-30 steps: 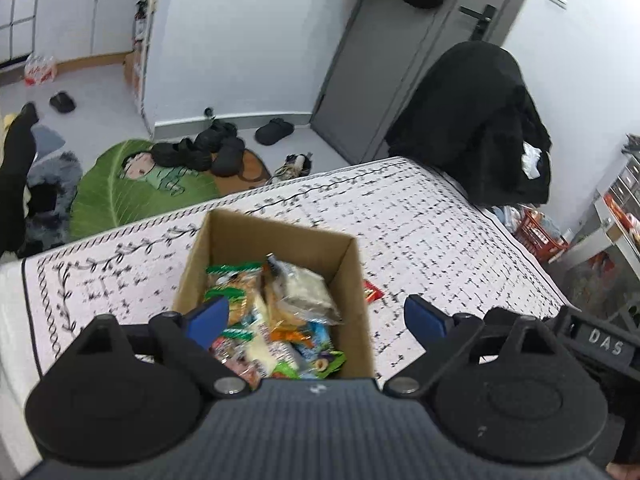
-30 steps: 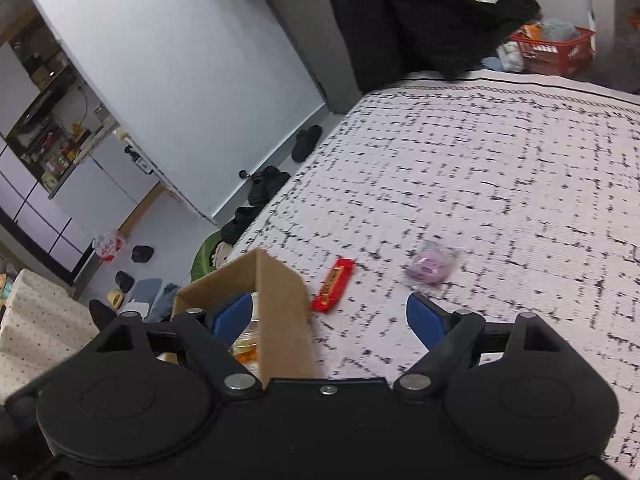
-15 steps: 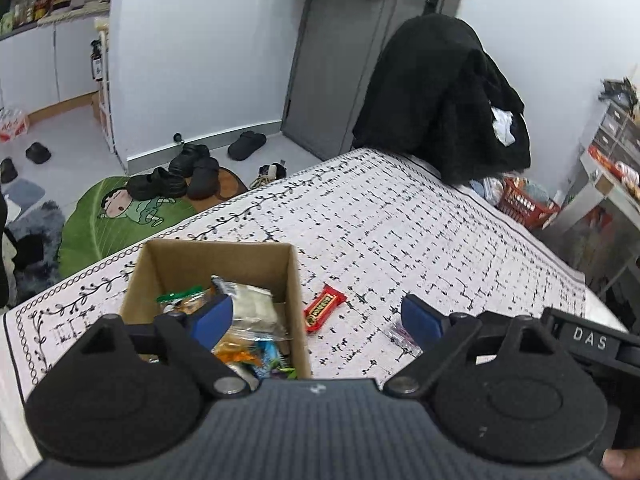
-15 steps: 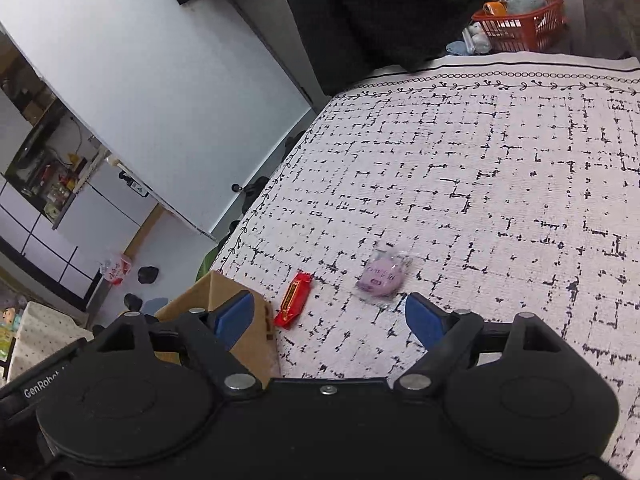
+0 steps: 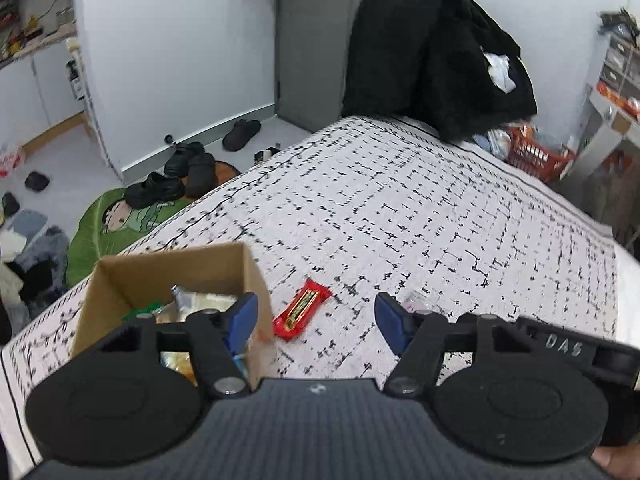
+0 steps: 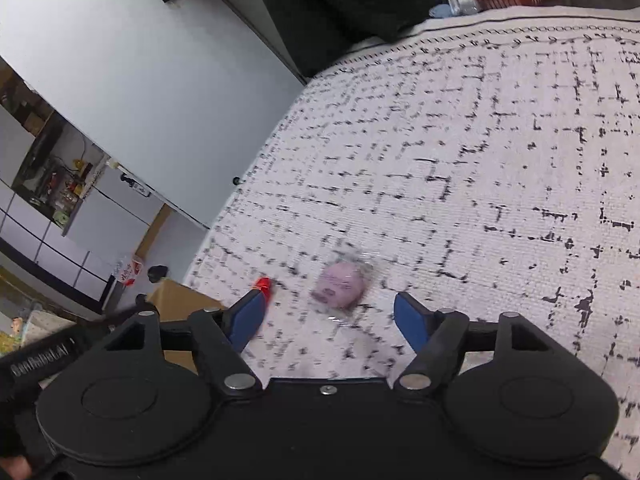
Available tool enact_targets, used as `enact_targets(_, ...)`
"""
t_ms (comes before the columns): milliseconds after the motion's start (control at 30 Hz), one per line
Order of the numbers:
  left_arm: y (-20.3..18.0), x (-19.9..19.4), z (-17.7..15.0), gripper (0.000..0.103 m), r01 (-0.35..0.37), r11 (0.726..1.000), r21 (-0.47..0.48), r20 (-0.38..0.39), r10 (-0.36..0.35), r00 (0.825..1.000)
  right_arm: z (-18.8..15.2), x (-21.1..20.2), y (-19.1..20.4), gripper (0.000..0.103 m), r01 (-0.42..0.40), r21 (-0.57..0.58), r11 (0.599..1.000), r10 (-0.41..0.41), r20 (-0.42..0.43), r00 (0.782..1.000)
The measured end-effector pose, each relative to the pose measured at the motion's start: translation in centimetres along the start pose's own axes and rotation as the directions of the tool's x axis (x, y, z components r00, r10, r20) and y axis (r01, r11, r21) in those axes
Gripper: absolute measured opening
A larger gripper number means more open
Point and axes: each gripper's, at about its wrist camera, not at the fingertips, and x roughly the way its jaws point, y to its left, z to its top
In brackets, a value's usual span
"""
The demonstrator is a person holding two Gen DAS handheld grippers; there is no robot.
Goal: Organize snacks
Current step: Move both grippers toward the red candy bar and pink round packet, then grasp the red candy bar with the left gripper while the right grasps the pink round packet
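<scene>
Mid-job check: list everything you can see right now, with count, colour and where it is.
cardboard box: one, brown, on the bed's left side, snacks inside
snacks in box: several, mixed colours, count unclear
candy bar: one, red, on the bedspread right of the box
pink snack: one, clear wrapper, on the bedspread right of the bar
bedspread: one, white with black marks
shoes: several, black, on the floor
basket: one, red, beyond the bed
left gripper: jaws closing, nothing gripped
right gripper: jaws closing, nothing gripped
</scene>
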Motion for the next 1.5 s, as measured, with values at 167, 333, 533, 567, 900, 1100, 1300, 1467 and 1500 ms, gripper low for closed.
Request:
enact_targets(167, -1.5, 2.8, 0.5, 0.060, -0.023, 0.999, 0.040, -0.051, 0.025, 0.998, 0.6, 2.2, -1.8, 0.067, -0.005, 0.041, 0.999, 0.007, -0.044, 0.999)
enact_targets(333, -2.5, 5.6, 0.7, 0.053, -0.050, 0.998, 0.045, -0.107, 0.054, 0.993, 0.7, 3.6, -2.0, 0.063, -0.039, 0.020, 0.999, 0.040, -0.069, 0.997)
enact_targets(533, -3.0, 8.5, 1.2, 0.046, -0.076, 0.996, 0.049, -0.160, 0.083, 0.984, 1.7, 5.2, -1.4, 0.063, -0.065, -0.074, 0.995, 0.058, -0.095, 0.994)
enact_targets(567, -3.1, 9.0, 1.3, 0.046, -0.080, 0.996, 0.049, -0.167, 0.087, 0.982, 1.8, 5.4, -1.3, 0.063, -0.069, -0.092, 0.993, 0.060, -0.099, 0.993)
enact_targets(900, -3.2, 12.1, 1.2, 0.040, -0.110, 0.993, 0.035, -0.207, 0.115, 0.971, 2.0, 6.9, 0.3, 0.063, -0.069, -0.281, 0.957, 0.039, -0.112, 0.993)
enact_targets(1100, -3.1, 13.0, 0.8, 0.040, -0.122, 0.992, 0.037, -0.214, 0.127, 0.968, 1.7, 7.8, 1.6, 0.055, -0.037, -0.435, 0.900, -0.003, -0.092, 0.996)
enact_targets(1300, -3.4, 13.9, 0.3, 0.040, -0.151, 0.987, 0.050, -0.212, 0.158, 0.965, 2.8, 7.5, 0.2, 0.037, -0.049, -0.363, 0.930, 0.016, -0.092, 0.996)
enact_targets(1467, -4.0, 14.5, 0.0, 0.044, -0.180, 0.979, 0.097, -0.182, 0.195, 0.964, 3.0, 7.5, 0.0, 0.036, -0.048, -0.332, 0.942, 0.018, -0.092, 0.996)
enact_targets(1500, -4.1, 14.7, 0.0, 0.044, -0.190, 0.975, 0.113, -0.178, 0.208, 0.962, 3.1, 7.5, -0.1, 0.036, -0.051, -0.324, 0.945, 0.022, -0.093, 0.995)
